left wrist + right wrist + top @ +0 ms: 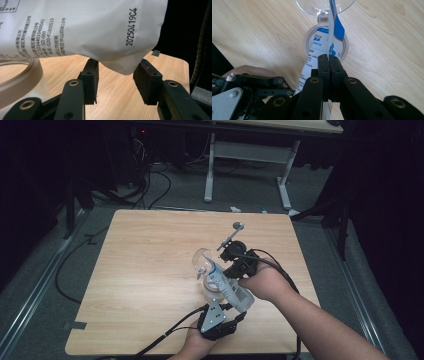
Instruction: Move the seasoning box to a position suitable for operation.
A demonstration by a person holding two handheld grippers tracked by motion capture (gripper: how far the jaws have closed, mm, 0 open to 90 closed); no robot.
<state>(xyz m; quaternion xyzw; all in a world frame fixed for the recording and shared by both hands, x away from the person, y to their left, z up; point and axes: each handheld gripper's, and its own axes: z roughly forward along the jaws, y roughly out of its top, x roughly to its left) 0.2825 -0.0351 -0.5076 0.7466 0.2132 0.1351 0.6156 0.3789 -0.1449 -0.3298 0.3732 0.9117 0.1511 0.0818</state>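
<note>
Between the left gripper (pixel 116 80) pads, bare table (pixel 117 92) is lying open, but the white pouch (pixel 82 27) is hanging just above them, its lower corner dipping into the gap. Beside its left pad a tape roll (pixel 17 77) is blocking passage. Ahead of the right gripper (pixel 328 61), the same roll and a clear goblet (pixel 324 6) are standing in the way; bare wood is lying on either side.

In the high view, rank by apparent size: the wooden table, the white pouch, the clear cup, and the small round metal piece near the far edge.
Largest to smallest as seen:
1. wooden table
2. white pouch
3. clear cup, close to the pouch in size, so that order is unsure
4. round metal piece, plainly the smallest
</note>
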